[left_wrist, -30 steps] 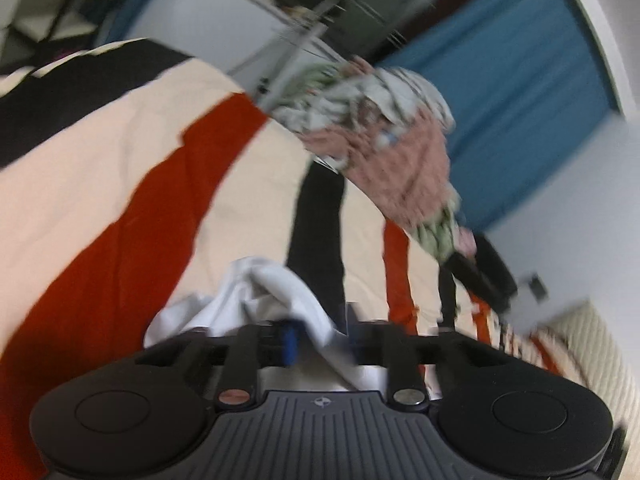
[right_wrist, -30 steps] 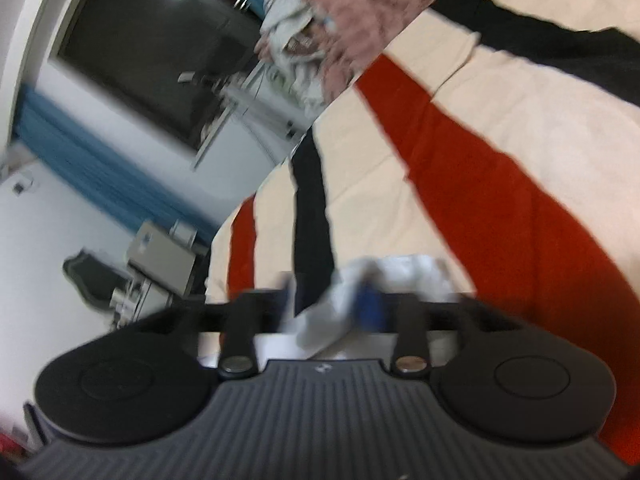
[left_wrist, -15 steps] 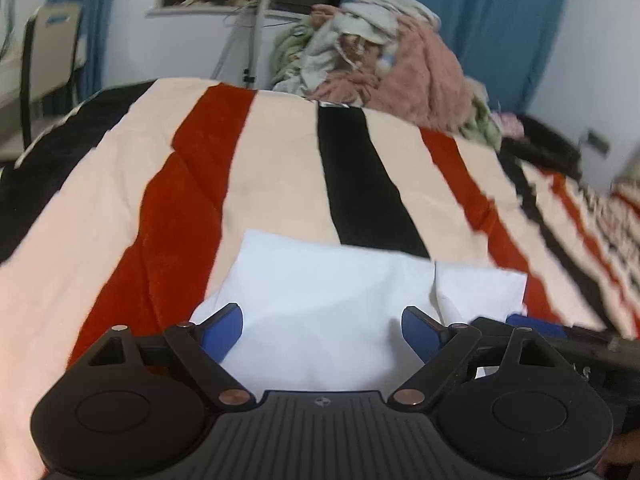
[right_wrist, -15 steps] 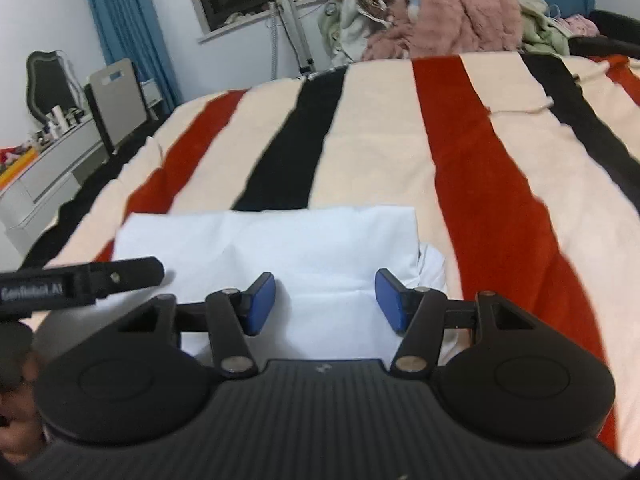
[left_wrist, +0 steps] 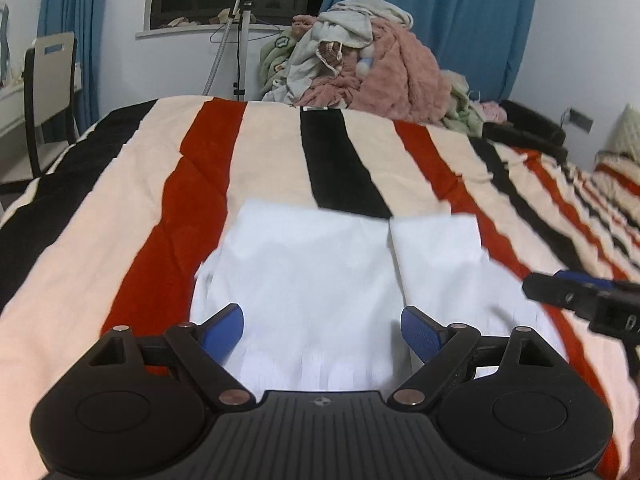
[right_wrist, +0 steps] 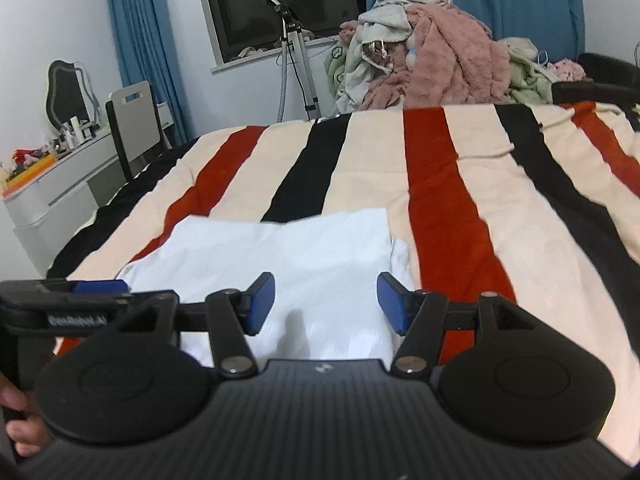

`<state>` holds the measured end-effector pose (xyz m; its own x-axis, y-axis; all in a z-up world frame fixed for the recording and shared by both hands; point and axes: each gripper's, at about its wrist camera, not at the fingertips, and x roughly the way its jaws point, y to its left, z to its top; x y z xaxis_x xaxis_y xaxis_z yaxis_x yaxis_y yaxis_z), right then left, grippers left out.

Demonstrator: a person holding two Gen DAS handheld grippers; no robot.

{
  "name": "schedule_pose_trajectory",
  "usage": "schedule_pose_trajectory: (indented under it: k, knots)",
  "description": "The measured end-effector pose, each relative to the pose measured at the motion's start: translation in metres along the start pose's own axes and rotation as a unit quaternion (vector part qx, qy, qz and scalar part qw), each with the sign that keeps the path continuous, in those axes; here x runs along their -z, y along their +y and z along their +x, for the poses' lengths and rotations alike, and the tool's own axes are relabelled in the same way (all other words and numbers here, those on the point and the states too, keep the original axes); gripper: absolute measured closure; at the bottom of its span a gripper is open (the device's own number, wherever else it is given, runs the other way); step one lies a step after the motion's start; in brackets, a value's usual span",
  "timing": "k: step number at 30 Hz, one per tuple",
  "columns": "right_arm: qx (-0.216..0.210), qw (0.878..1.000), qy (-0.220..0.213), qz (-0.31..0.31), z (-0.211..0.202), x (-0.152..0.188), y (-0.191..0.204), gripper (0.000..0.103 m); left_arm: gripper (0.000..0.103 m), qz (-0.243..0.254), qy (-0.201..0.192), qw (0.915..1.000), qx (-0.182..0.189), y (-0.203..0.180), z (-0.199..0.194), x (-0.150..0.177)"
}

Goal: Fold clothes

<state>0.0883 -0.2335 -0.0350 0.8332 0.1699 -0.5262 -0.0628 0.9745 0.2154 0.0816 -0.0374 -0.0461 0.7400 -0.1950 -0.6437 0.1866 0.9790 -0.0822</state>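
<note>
While the white garment (left_wrist: 316, 276) lies folded flat on the striped blanket (left_wrist: 132, 200), both pairs of jaws stand over its near part with nothing gripped. It covers the near ends of a black stripe and a red one, and a crease runs up it right of centre in the left wrist view. The left gripper (left_wrist: 322, 330) has its blue pads spread wide, the cloth showing in the gap below them; neither pad presses on it. The right gripper (right_wrist: 326, 302) is about half spread and its jaws are opening, the white fabric (right_wrist: 288, 256) again visible between and beyond the pads, unpinched. Each gripper shows at the edge of the other's view, just beside the cloth. At the far end of the bed sits a heap of unfolded clothes (left_wrist: 372, 68), with blue curtains (left_wrist: 460, 12) and a dark window (right_wrist: 280, 0) behind it.
</note>
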Motion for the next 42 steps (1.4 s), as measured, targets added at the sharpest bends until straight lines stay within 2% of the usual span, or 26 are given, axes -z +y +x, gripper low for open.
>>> schedule_pose_trajectory:
  k: [2,4,7,14,18,23,25,28,30,33,34,35,36,38,42]
  knots:
    - [0.000,1.000,0.011,0.005,-0.003,0.008,0.001,0.043,0.016,-0.002,0.005,1.0000,-0.004,-0.004,0.000,0.009]
    - [0.002,0.999,0.046,-0.001,0.012,0.022,0.005,0.045,0.016,-0.001,0.009,0.9999,-0.010,-0.009,0.001,0.017]
    - [0.013,0.998,0.054,-0.026,0.025,0.037,0.010,0.045,0.015,0.000,0.007,0.9999,-0.015,-0.011,0.001,0.022]
    - [0.013,0.999,0.040,-0.023,0.023,0.041,0.010,0.045,0.015,-0.009,0.005,0.9998,-0.016,-0.010,-0.015,0.028]
    - [0.018,0.999,0.039,-0.026,0.022,0.042,0.012,0.045,0.015,-0.013,-0.013,0.9998,0.006,-0.009,-0.039,0.032]
    - [0.019,0.999,0.037,-0.023,0.022,0.044,0.012,0.045,0.014,-0.081,0.002,0.9941,0.072,0.008,-0.068,0.040]
    - [0.021,0.999,0.036,-0.021,0.022,0.044,0.012,0.045,0.012,-0.124,0.020,0.9879,0.091,0.017,-0.067,0.047]
    - [0.024,0.999,0.035,-0.019,0.021,0.044,0.013,0.045,0.011,-0.190,0.048,0.9731,0.122,0.031,-0.061,0.059]
    - [0.026,0.999,0.035,-0.019,0.021,0.044,0.014,0.045,0.013,-0.250,0.057,0.9572,0.134,0.045,-0.044,0.062]
    - [0.028,0.999,0.034,-0.018,0.022,0.044,0.014,0.045,0.018,-0.344,0.066,0.9245,0.150,0.066,-0.013,0.066]
    - [0.028,0.999,0.034,-0.017,0.022,0.044,0.013,0.045,0.031,-0.374,0.069,0.9116,0.156,0.073,-0.003,0.067]
    - [0.028,0.999,0.034,-0.017,0.022,0.044,0.013,0.045,0.047,-0.389,0.066,0.9059,0.154,0.077,0.003,0.067]
    - [0.028,0.999,0.033,-0.017,0.022,0.045,0.013,0.045,0.049,-0.396,0.060,0.9041,0.148,0.080,0.007,0.067]
    - [0.028,0.999,0.032,-0.018,0.021,0.045,0.013,0.045,0.062,-0.406,0.049,0.9019,0.141,0.083,0.012,0.067]
    - [0.028,0.999,0.023,0.005,0.014,0.039,0.012,0.045,0.070,-0.402,0.033,0.9042,0.139,0.082,0.008,0.067]
